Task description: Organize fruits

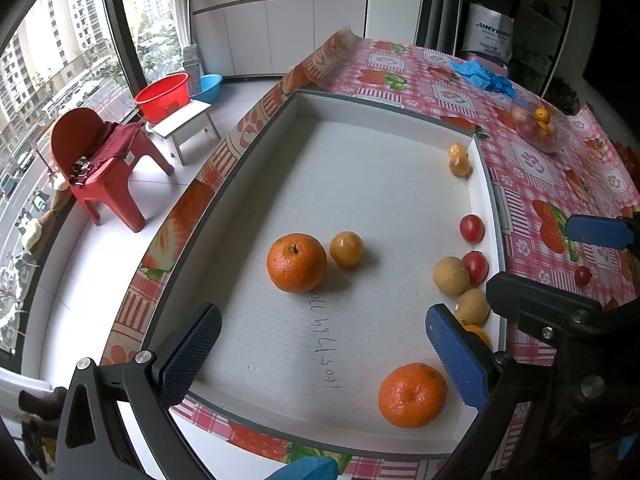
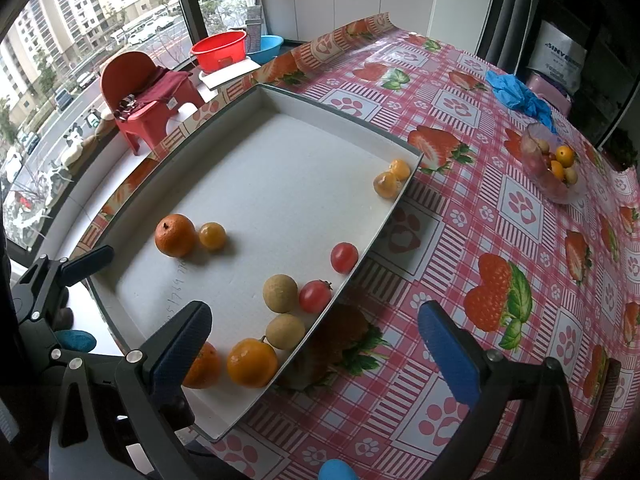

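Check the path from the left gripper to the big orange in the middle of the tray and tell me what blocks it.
Nothing visible blocks it. The left gripper is open and empty over the white tray, and only bare tray floor lies between its fingers and the big orange. A small yellow fruit sits close beside that orange on its right, not in front.

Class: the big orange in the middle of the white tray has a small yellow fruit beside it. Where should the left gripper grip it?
Probably from above, left gripper fingers closing across the big orange's widest middle, on the two sides clear of the small yellow fruit. It's round, stem up, otherwise unobstructed.
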### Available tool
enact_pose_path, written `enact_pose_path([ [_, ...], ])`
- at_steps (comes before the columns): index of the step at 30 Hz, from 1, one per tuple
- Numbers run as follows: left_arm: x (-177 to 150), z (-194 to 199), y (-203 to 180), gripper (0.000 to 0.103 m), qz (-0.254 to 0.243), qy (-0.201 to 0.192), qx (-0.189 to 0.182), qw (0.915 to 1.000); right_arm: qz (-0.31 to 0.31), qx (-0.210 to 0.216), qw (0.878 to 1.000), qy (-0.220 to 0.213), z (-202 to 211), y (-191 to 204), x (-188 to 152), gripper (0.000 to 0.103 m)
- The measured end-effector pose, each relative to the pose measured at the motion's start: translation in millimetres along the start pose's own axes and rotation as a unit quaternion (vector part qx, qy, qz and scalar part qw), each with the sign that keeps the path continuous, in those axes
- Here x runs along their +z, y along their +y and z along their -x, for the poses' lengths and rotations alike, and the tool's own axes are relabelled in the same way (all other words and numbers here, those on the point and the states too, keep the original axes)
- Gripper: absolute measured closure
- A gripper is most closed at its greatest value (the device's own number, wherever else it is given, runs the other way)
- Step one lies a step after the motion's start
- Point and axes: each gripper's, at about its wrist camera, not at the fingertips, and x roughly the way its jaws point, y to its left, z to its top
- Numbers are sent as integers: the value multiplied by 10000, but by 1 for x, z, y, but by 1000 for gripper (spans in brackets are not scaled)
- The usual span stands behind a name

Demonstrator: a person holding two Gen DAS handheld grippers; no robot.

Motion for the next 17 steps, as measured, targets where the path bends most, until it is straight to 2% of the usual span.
enact_pose_path([
  [17,-2,0,2,0,58,-44,-25,10000,63,2,10000,-51,5,2,0,0],
])
